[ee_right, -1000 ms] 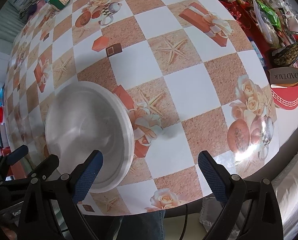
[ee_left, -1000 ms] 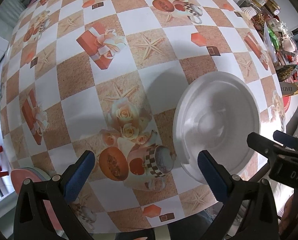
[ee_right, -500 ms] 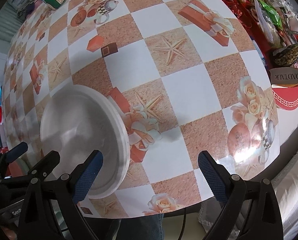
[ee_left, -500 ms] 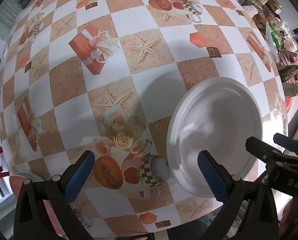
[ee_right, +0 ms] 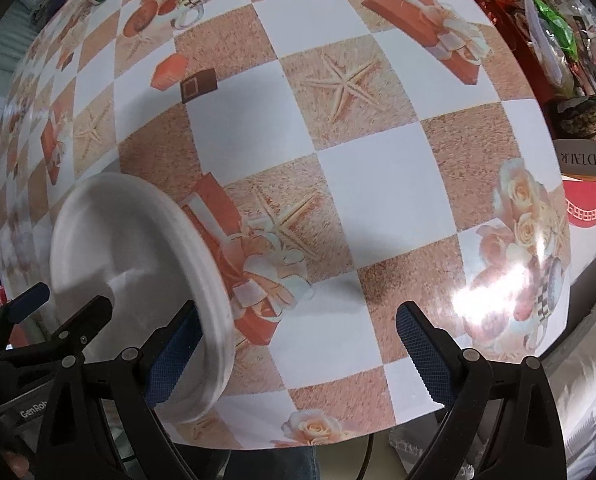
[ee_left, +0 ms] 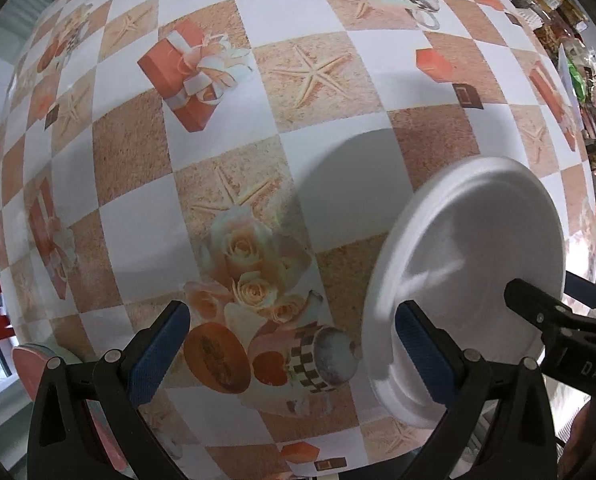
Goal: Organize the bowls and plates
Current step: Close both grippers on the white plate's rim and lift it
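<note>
- The left gripper stands with its jaws spread wide and grips nothing; the right gripper is likewise spread wide and empty.
- The white plate sits near the front edge of the table, between the two grippers. It looks tilted, with a round shadow on the cloth beyond it. We cannot tell what bears it.
- In the left wrist view, the left gripper's right finger crosses the plate's near rim. In the right wrist view, the right gripper's left finger does the same from the other side.
- We judge the step in hand to be taking hold of the plate's rim.
- We commit one gripper only. Set one finger above the rim and one below it, then close squarely on the rim.
- We keep the second gripper apart from the plate, so that it does not push the plate off the nearby table edge.
- A glossy rim may slip, so we seat the pads well onto it before lifting.
- A pink dish shows low at the left, beyond the table edge; it may be where the plate goes.
</note>
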Demonstrator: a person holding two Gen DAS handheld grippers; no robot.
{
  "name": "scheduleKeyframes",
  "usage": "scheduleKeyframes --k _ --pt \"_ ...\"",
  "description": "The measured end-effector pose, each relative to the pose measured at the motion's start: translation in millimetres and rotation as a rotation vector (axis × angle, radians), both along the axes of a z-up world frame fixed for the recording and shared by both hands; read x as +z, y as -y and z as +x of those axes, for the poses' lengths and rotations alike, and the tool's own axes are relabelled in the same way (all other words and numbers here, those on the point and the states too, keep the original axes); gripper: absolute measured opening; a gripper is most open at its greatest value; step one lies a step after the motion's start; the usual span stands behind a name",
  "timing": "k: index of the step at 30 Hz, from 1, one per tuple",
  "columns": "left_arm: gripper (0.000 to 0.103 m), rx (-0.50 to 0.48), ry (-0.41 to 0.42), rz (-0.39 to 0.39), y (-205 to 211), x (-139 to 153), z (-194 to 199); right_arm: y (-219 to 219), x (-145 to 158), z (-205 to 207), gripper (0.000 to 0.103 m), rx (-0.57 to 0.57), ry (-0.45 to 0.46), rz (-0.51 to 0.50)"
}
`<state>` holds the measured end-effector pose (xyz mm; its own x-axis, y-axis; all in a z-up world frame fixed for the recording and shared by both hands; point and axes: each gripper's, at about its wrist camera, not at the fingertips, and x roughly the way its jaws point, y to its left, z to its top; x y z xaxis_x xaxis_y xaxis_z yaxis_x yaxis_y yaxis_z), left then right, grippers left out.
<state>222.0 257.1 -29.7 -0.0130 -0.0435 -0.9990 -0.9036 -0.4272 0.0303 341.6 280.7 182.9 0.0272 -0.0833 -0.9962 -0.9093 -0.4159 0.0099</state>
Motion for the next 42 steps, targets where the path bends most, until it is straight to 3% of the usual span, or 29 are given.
scheduleKeyframes --k 15,42 --pt "0.102 -0.007 0.038 0.003 -18.3 -21.7 13.1 3.6 -33.6 1.9 0.102 0.031 -0.013 -0.012" --pt "0.099 -0.003 0.06 0.023 -4.0 -30.7 6.7 8.0 -25.2 -0.4 0.103 0.033 -0.022 0.0"
